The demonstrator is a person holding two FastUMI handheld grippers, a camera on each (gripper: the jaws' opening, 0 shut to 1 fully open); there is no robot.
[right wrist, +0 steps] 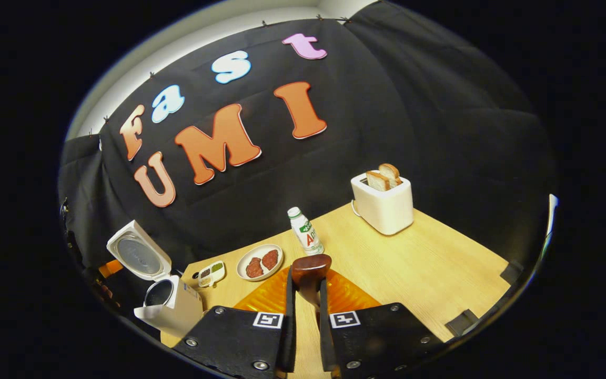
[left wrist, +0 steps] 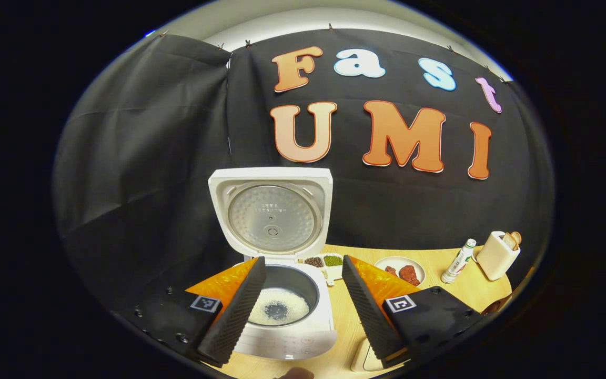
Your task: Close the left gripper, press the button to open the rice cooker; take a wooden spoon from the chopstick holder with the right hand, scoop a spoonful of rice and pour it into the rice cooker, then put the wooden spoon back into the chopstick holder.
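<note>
The white rice cooker stands open, its lid upright, with white rice in the inner pot. My left gripper hovers just in front of and above the pot, open, its fingers spread to either side of the pot with nothing between them. In the right gripper view my right gripper is shut on the handle of a dark wooden spoon, whose bowl sticks up past the fingertips. I cannot tell whether rice lies in it. The open rice cooker sits far off at the lower left.
On the wooden table stand a white toaster with bread, a small bottle, a plate of red pieces and a small compartment dish. A white object lies right of the cooker.
</note>
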